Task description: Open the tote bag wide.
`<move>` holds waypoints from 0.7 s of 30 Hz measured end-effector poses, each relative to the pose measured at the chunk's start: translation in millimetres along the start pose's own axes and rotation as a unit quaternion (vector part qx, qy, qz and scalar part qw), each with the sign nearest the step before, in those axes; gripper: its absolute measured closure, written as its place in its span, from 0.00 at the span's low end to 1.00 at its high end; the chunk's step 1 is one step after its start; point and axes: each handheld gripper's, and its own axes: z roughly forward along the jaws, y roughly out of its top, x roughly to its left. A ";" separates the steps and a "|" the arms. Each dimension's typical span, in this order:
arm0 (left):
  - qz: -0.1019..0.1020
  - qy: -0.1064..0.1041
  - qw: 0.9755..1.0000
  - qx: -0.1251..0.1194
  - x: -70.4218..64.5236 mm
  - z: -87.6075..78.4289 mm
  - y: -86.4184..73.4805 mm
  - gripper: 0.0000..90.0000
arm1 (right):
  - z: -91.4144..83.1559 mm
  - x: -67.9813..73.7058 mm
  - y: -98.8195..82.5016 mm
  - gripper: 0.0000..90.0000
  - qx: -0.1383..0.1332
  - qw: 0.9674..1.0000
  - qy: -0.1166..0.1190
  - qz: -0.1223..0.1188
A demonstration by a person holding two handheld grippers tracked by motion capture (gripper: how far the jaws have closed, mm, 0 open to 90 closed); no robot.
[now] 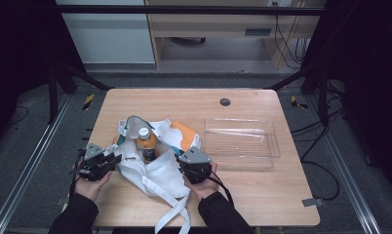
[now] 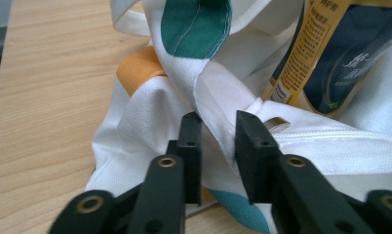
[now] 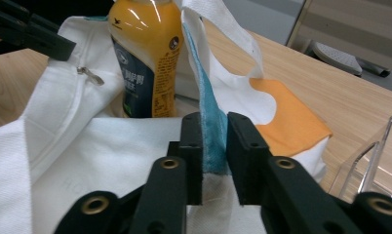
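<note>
Bag: white cloth tote bag (image 1: 157, 170) with orange and teal patches, lying open on the wooden table (image 1: 262, 195) between the two grippers.
In the bag: orange juice bottle (image 1: 145, 144) with a white cap and dark label, upright in the mouth, beyond both sets of jaws.
Left gripper (image 2: 218, 141): jaws pinch a white fold of the bag's edge.
Right gripper (image 3: 214, 146): jaws clamp the teal-lined rim.
Tray: clear plastic tray (image 1: 240, 141), to the right of the right gripper.

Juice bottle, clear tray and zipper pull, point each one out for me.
juice bottle (image 1: 146, 145), high view, its label.
clear tray (image 1: 240, 156), high view, its near rim.
zipper pull (image 3: 90, 75), right gripper view, its metal tab.
</note>
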 end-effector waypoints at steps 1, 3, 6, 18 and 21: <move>0.003 0.001 1.000 0.003 -0.2 0.5 0.1 0.83 | 0.0 0.0 0.0 0.88 0.000 1.000 0.000 0.000; 0.009 0.001 1.000 0.011 -1.4 1.8 0.3 0.91 | 0.7 -0.9 0.7 0.92 0.004 1.000 -0.008 -0.003; 0.018 0.001 1.000 0.020 -2.9 2.9 1.3 0.94 | 1.6 -5.2 1.8 0.94 0.011 1.000 -0.021 -0.003; 0.028 0.002 0.999 0.034 -0.4 1.2 0.8 0.98 | 8.3 -27.1 -3.6 0.95 0.034 0.997 -0.070 0.021; 0.030 0.002 0.999 0.035 0.0 1.1 0.6 0.98 | 9.0 -26.9 -4.6 0.95 0.039 0.996 -0.076 0.018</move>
